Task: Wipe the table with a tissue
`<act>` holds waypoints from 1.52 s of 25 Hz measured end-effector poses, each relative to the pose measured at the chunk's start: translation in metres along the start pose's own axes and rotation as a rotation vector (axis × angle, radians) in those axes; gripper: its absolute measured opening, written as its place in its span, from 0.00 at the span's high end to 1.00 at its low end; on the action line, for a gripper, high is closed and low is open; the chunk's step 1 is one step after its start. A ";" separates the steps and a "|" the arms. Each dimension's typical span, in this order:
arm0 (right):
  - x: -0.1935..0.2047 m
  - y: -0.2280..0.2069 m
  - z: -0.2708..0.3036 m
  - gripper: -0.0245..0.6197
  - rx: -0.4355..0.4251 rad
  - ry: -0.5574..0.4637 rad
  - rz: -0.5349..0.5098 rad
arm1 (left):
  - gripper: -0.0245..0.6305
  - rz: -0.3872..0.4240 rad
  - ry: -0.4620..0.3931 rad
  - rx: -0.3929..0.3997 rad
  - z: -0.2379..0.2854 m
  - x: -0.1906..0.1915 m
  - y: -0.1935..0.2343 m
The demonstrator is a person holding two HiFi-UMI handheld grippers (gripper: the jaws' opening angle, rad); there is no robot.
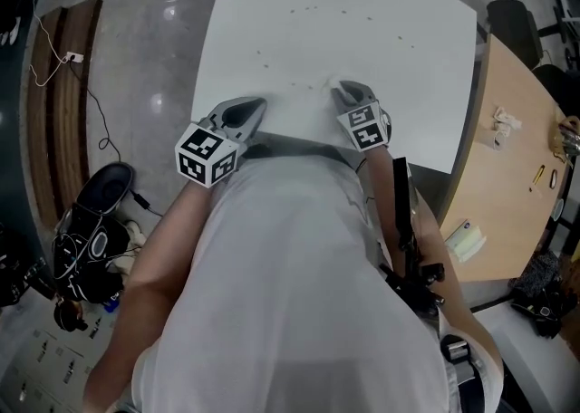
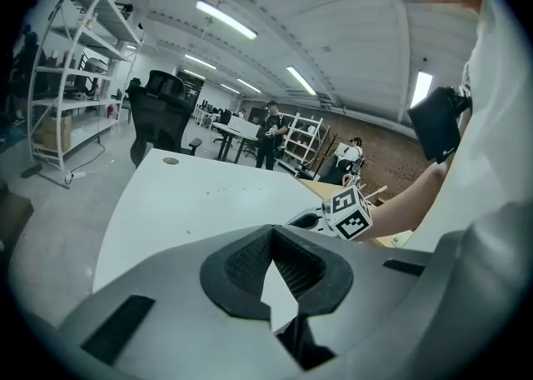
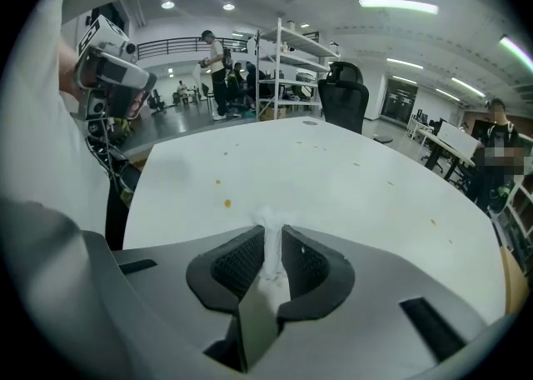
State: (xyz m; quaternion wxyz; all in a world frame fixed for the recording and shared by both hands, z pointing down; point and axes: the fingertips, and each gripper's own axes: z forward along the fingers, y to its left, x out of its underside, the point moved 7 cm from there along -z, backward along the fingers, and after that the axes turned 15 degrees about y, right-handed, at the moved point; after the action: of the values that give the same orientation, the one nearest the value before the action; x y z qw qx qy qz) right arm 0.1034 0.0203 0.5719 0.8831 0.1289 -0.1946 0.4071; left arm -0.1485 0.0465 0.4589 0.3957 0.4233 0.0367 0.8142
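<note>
The white table [image 1: 362, 31] carries small yellowish spots [image 1: 400, 38], and an orange spot [image 3: 226, 202] lies close ahead in the right gripper view. My right gripper [image 1: 337, 87] [image 3: 272, 232] hovers at the table's near edge, shut on a white tissue [image 3: 269, 222] whose crumpled end pokes out past the pads. That tissue barely shows as a white tuft [image 1: 328, 84] in the head view. My left gripper [image 1: 256, 105] [image 2: 271, 232] is beside it to the left, over the same edge, tips shut with nothing between them. The right gripper's marker cube [image 2: 351, 212] shows in the left gripper view.
A wooden table [image 1: 507, 167] with small items adjoins the right side. A black office chair [image 1: 513, 26] stands at the far right corner. Bags and cables [image 1: 91, 230] lie on the floor at the left. Shelving [image 2: 75, 78] and people stand in the background.
</note>
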 end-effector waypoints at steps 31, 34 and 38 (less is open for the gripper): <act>-0.042 0.046 0.010 0.87 0.195 0.020 -0.421 | 0.95 -0.079 -0.025 -0.025 -0.031 0.023 0.041; -0.034 0.065 0.004 0.87 0.164 0.004 -0.476 | 0.95 -0.086 -0.026 -0.021 -0.031 0.025 0.042; -0.020 0.076 -0.004 0.87 0.015 0.017 -0.408 | 0.95 -0.097 -0.040 -0.013 -0.030 0.024 0.044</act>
State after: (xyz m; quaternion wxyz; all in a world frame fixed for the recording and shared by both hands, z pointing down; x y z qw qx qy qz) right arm 0.0341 0.0571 0.5647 0.9479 0.1686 -0.1539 0.2224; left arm -0.2053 0.0410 0.4727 0.4383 0.4345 0.0439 0.7856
